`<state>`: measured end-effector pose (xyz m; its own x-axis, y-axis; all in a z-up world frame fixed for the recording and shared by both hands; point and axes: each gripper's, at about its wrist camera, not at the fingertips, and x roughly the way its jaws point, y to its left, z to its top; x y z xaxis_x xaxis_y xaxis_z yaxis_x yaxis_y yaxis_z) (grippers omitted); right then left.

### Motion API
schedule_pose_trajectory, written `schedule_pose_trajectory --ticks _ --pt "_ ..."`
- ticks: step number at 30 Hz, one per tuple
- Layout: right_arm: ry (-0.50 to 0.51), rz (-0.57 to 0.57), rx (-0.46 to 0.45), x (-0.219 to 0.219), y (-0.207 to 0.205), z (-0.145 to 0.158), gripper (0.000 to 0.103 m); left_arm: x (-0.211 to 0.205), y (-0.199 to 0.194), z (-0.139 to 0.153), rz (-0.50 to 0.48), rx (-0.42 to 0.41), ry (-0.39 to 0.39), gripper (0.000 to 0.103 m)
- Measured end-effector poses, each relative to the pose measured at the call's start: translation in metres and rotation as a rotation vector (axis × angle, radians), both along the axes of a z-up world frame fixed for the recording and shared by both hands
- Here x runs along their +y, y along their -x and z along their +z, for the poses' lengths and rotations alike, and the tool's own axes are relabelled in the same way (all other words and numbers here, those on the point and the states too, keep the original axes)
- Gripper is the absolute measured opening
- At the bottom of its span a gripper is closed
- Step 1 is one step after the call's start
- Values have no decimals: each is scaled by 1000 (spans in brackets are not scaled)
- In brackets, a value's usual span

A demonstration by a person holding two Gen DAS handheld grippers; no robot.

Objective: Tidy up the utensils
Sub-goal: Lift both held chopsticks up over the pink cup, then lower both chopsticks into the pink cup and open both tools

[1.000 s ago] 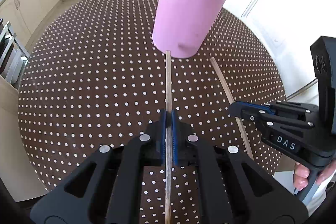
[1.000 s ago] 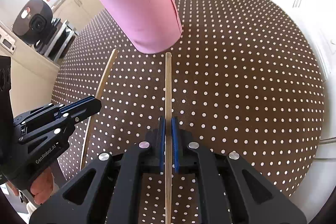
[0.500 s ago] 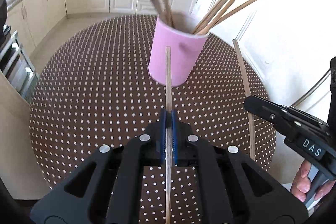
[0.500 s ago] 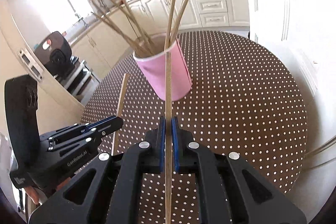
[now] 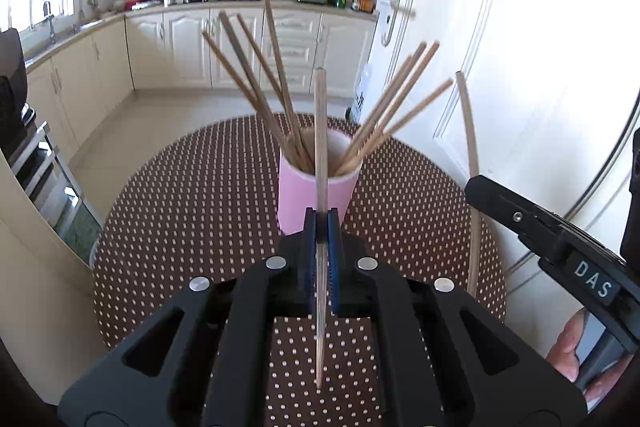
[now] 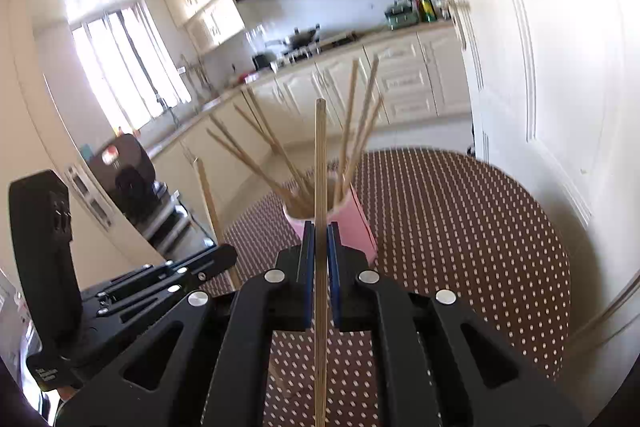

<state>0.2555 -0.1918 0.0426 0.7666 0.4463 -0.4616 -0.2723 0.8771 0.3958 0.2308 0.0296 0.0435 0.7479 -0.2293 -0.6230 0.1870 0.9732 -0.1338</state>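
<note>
A pink cup (image 5: 298,199) holding several wooden chopsticks stands on the round brown dotted table (image 5: 192,219). My left gripper (image 5: 321,217) is shut on one wooden chopstick (image 5: 319,131) that points up and forward, raised above the table short of the cup. My right gripper (image 6: 321,231) is likewise shut on another chopstick (image 6: 320,155), with the pink cup (image 6: 358,223) just beyond it. In the left wrist view the right gripper (image 5: 476,183) shows at the right with its chopstick (image 5: 469,131). The right wrist view has the left gripper (image 6: 228,253) and its chopstick (image 6: 208,195) at the left.
A white door (image 5: 540,75) stands close behind the table on the right. Cream kitchen cabinets (image 5: 188,47) and a counter with a wok and bottles run along the back. A rack with black items (image 5: 24,155) sits to the table's left. A hand (image 5: 568,347) holds the right gripper.
Both grippers have risen and tilted upward, each lifting its chopstick off the table. The cup now looks smaller and lower in both views, and the kitchen has come into view.
</note>
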Motion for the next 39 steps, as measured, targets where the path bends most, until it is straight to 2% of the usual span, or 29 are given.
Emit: schedule_pose_trajectory --ticks 6,12,15,22,26,36,39 --pt "-35 -106 -107 -7 4 18 5 1 -7 25 22 -44 16 6" --pt "-77 -165 -175 -11 -5 31 5 5 -19 44 41 -95 17 6" --pt "-74 -226 -231 -8 -7 39 5 8 -25 52 47 -117 25 6" --pt "-64 -287 -350 1 -15 51 5 9 -33 74 29 -177 35 6" --pt "-50 -347 -434 8 -23 51 5 7 -37 84 46 -222 13 6" --pt "-100 -374 -512 15 -52 40 5 8 -56 96 79 -294 25 6" --pt "-95 -378 -527 19 -60 38 5 6 -67 93 87 -287 24 6"
